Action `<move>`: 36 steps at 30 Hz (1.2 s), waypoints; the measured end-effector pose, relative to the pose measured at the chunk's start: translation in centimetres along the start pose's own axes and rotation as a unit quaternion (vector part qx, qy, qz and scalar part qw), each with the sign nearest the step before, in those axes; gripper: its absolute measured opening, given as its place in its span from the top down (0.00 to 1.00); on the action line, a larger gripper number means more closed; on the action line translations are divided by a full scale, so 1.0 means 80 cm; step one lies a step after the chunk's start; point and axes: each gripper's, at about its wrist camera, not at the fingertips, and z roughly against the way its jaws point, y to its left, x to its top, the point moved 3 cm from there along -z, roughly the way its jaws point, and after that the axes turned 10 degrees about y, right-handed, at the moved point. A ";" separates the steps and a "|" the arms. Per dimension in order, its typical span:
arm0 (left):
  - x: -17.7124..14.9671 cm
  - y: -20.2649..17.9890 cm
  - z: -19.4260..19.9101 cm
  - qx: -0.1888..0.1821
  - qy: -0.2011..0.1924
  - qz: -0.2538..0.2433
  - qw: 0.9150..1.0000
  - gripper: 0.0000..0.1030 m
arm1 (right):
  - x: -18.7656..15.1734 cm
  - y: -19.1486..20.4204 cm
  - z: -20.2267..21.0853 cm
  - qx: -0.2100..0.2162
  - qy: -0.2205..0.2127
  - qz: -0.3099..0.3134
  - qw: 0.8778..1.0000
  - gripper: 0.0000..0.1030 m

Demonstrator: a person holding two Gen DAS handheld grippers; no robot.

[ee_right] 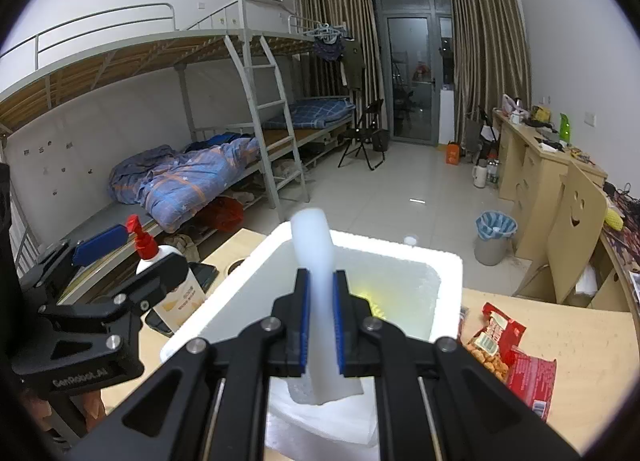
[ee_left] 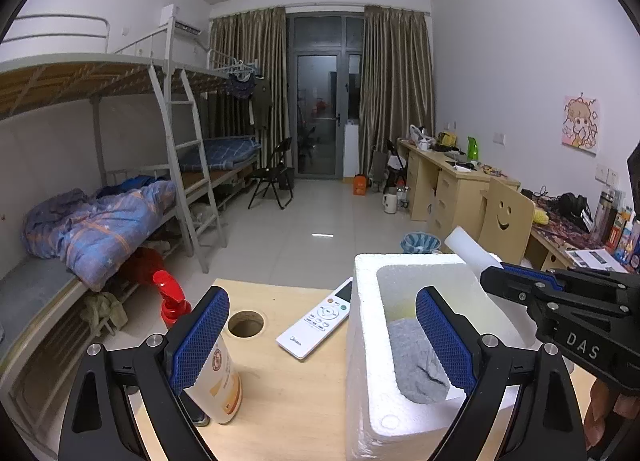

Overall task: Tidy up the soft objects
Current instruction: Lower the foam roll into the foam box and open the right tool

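Note:
A white foam box stands on the wooden table. A grey cloth lies inside it, and something yellow shows at its bottom. My right gripper is shut on a soft white foam strip, held upright above the box. In the left wrist view the right gripper reaches in from the right with the strip sticking out. My left gripper is open and holds nothing, one finger over the box, the other in front of a bottle.
A lotion bottle with a red pump, a white remote, a round hole and a dark phone are left of the box. Red snack packets lie to its right. Bunk beds, chair and desks stand beyond.

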 end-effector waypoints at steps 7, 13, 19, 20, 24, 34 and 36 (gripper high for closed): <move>0.000 -0.001 0.000 -0.001 0.002 -0.001 1.000 0.08 | 0.000 0.002 0.000 -0.003 0.002 -0.002 1.000 0.88; 0.001 0.000 0.000 -0.002 0.007 0.003 1.000 0.08 | 0.002 0.005 -0.004 -0.004 0.006 -0.001 1.000 0.88; 0.001 0.001 -0.001 -0.002 0.008 0.004 1.000 0.08 | 0.002 0.006 -0.005 -0.005 0.006 -0.001 1.000 0.88; 0.001 0.001 0.001 -0.002 0.008 0.003 1.000 0.08 | 0.002 0.006 -0.005 -0.005 0.007 0.000 1.000 0.88; 0.003 0.001 -0.001 -0.002 0.008 0.002 1.000 0.08 | 0.001 0.007 -0.006 -0.005 0.009 -0.001 1.000 0.87; 0.004 0.003 -0.001 -0.001 0.006 0.001 1.000 0.08 | 0.001 0.009 -0.010 -0.004 0.007 0.001 1.000 0.74; 0.004 0.003 -0.001 -0.002 0.006 0.001 1.000 0.08 | 0.001 0.009 -0.011 -0.008 0.005 0.002 1.000 0.72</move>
